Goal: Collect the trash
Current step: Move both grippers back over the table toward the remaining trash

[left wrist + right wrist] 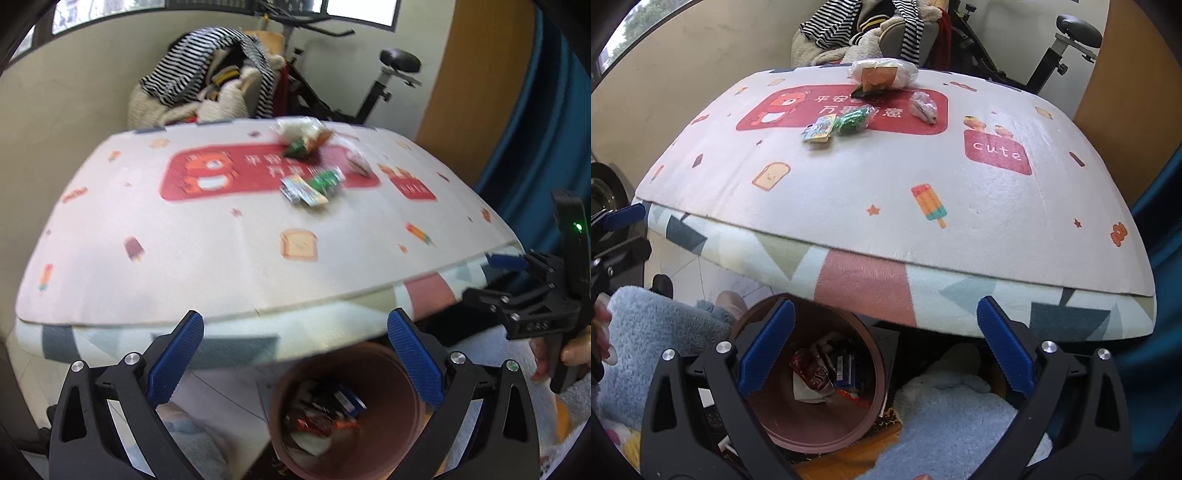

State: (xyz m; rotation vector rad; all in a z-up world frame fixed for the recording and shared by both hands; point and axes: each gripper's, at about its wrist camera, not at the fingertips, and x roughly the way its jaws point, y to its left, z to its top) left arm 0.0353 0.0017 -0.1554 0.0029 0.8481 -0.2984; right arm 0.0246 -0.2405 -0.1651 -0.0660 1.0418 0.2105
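The left gripper was wide apart with nothing in it, hanging over the bin at the table's near edge. The right gripper was wide apart too, and empty, near the same bin, which already had wrappers in the bottom. The trash left to pick up lay far back on the table, on the red patch of the cloth. There was a flat colourful packet touching a crumpled green wrapper, a small clear wrapper a bit to the right, and a puffy white bag at the far edge with a dark wrapper just in front of it. All of it looked very light, thin and crinkly, so I thought it would bend and slip easily. The flat packet looked hardest, lying flush on the soft cloth; a pinch at its raised edge seemed best. The crumpled ones and the bag had bumps to squeeze in the middle.
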